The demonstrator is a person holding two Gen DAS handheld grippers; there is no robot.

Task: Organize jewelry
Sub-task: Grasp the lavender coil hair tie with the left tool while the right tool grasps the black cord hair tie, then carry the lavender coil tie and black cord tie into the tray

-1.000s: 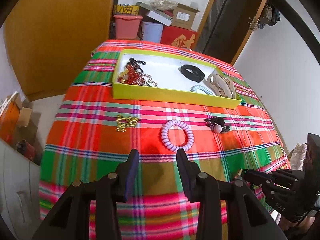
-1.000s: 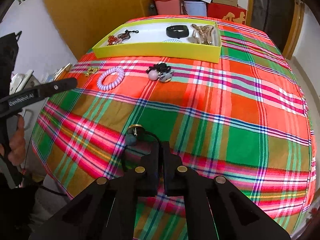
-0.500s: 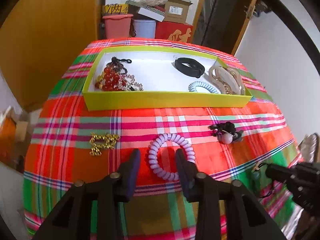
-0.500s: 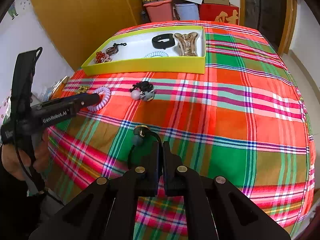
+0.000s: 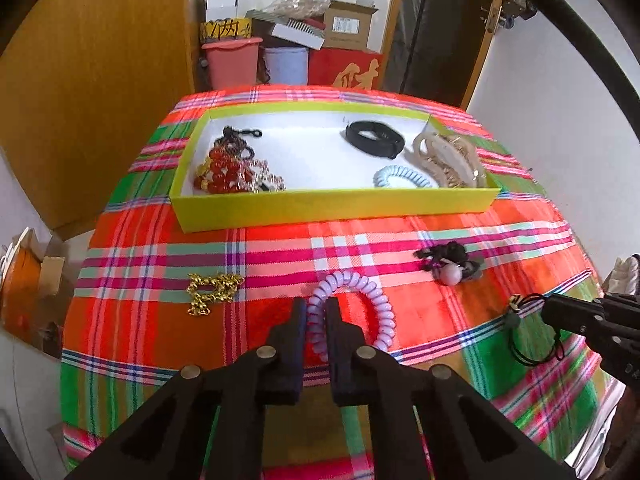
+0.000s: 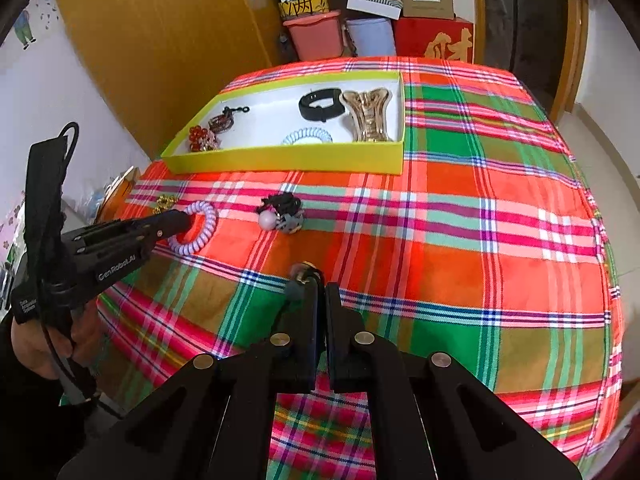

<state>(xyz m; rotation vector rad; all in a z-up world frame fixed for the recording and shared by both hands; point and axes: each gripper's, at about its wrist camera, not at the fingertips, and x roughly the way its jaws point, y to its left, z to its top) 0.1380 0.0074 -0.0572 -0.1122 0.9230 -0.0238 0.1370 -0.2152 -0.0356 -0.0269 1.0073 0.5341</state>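
Note:
A lilac spiral hair tie point(image 5: 376, 296) lies on the plaid tablecloth. My left gripper point(image 5: 316, 312) is closing its jaws on the tie's near left side, and the coil is pinched between the pads; the same grip shows in the right wrist view point(image 6: 186, 220). My right gripper point(image 6: 322, 292) is shut on a thin black cord with a dark bead point(image 6: 298, 276), also seen from the left point(image 5: 514, 320). The yellow tray point(image 5: 336, 208) holds red beads point(image 5: 218, 172), a black band point(image 5: 374, 138), a blue spiral tie point(image 5: 402, 176) and a beige claw clip point(image 5: 448, 156).
A gold chain piece point(image 5: 212, 286) and a black tie with a pearl bead point(image 5: 450, 266) lie loose in front of the tray. Buckets and boxes point(image 5: 280, 52) stand behind the table, with a wooden cabinet point(image 5: 100, 80) on the left. A hand point(image 6: 40, 344) holds the left gripper.
My left gripper moved forward over the lilac tie and its jaws came together around the coil. My right gripper stayed shut on the cord and drifted toward the tray.

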